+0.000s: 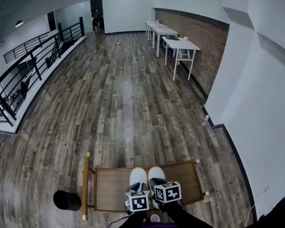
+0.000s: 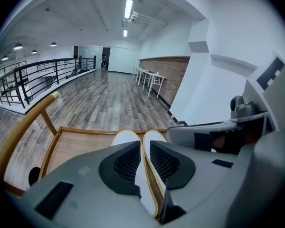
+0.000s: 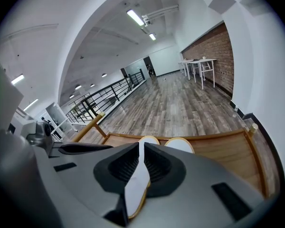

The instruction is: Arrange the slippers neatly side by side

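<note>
Two white slippers with yellow rims, the left slipper (image 1: 138, 176) and the right slipper (image 1: 156, 174), lie side by side, toes away from me, on a wooden cart top (image 1: 111, 184). My left gripper (image 1: 137, 189) sits over their heels. In the left gripper view its pads (image 2: 128, 163) close on a white slipper sole (image 2: 143, 184), with both toes (image 2: 126, 136) showing beyond. My right gripper (image 1: 159, 182) is just beside it. In the right gripper view its jaws (image 3: 141, 151) pinch a white slipper (image 3: 135, 186) whose toe (image 3: 147, 140) lies left of the other toe (image 3: 179, 145).
The cart has a raised wooden rim and a yellow handle rail (image 1: 85, 184) on its left. A black round object (image 1: 66, 200) stands on the floor beside it. White tables (image 1: 180, 44) line the brick wall far ahead, a black railing (image 1: 33, 65) runs along the left, and a white wall (image 1: 256, 127) is close on the right.
</note>
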`<action>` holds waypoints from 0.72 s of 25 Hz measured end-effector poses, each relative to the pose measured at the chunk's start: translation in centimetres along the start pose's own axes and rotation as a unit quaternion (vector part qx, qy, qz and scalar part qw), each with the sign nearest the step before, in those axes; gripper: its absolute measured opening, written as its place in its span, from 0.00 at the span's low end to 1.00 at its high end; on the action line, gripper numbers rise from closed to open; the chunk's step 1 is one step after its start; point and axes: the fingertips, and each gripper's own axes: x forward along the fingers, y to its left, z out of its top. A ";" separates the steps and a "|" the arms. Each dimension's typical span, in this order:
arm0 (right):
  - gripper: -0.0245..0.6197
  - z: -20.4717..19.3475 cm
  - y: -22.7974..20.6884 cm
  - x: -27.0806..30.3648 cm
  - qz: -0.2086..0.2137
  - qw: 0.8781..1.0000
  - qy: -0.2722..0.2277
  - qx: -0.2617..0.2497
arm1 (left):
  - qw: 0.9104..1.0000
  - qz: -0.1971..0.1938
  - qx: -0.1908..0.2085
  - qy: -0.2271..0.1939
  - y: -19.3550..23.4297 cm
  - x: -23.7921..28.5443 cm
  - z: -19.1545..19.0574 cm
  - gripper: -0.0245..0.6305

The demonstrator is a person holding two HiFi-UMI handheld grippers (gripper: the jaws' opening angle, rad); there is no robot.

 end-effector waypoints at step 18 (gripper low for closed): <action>0.04 -0.4 -0.3 -0.5 -0.020 1.000 0.000 0.001 | 1.000 0.009 -0.002 0.008 0.9 -0.5 -0.5 0.13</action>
